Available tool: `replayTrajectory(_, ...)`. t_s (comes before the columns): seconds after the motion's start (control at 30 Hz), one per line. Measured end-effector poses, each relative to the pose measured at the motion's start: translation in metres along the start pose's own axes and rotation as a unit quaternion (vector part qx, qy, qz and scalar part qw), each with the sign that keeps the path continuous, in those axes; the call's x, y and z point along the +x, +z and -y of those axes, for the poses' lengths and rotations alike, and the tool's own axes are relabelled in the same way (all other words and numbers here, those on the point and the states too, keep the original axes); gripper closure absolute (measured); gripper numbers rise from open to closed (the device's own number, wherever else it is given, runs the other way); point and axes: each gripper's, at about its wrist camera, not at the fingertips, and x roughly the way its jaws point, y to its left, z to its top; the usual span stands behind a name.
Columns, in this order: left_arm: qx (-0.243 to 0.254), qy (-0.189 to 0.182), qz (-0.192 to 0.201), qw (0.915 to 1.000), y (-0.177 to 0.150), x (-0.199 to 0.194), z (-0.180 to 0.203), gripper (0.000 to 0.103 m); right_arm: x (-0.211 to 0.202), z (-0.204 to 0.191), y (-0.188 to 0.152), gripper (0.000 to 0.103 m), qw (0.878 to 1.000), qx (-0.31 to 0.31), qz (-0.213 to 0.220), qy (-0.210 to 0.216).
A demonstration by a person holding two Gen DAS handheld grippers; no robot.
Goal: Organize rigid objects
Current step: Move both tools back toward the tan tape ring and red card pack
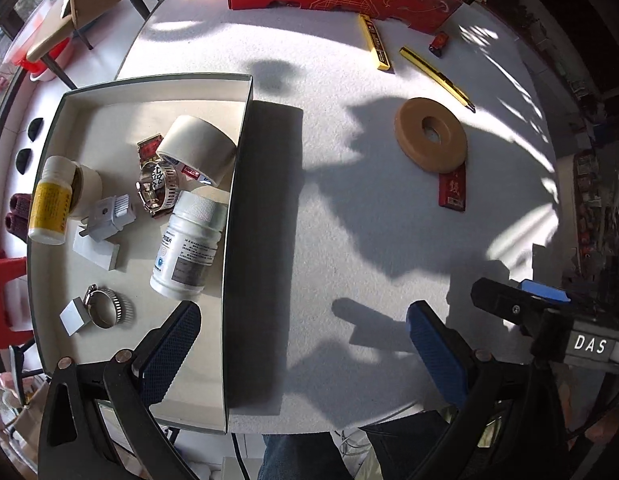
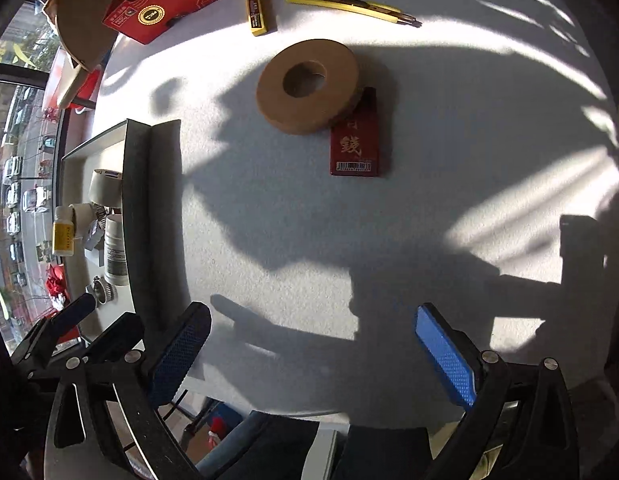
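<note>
Both grippers, left gripper (image 1: 303,344) and right gripper (image 2: 313,350), hang with fingers apart and empty; the brown tape ring (image 2: 307,86) at upper centre pins the red packet (image 2: 354,146), awaiting the tray (image 1: 237,200).

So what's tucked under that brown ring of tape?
A small red box lies partly under the brown tape ring; its barcode end sticks out. The covered end can't be seen. Bare table shows through the ring's hole.

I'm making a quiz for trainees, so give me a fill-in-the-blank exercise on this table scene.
1. The brown tape ring overlaps one end of the ____ packet.
2. The white bottle lies inside the ____.
3. Both grippers' jaws are ____.

Missing words: red; box; open
</note>
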Motion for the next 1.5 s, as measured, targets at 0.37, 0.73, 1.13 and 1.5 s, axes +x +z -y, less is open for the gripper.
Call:
replayTrajectory(0.37,0.013,0.002,0.021,0.9997,0.101,0.045,0.099,0.000,0.013,0.097,-0.022,0.001,0.996,0.086,-0.029,0.004)
replayTrajectory(0.73,0.024,0.048,0.016,0.9984,0.145,0.091,0.121,0.000,0.016,0.098,-0.010,0.001,0.998,0.056,-0.021,-0.003)
replayTrajectory(1.13,-0.007,0.058,0.019,0.9981,0.146,0.085,0.065,0.000,0.024,-0.005,0.069,0.001,0.994,-0.096,0.041,-0.045)
replayTrajectory(1.5,0.017,0.037,0.025,0.9989,0.134,0.082,0.078,0.000,0.016,0.002,0.057,0.001,0.962,-0.254,0.048,-0.088)
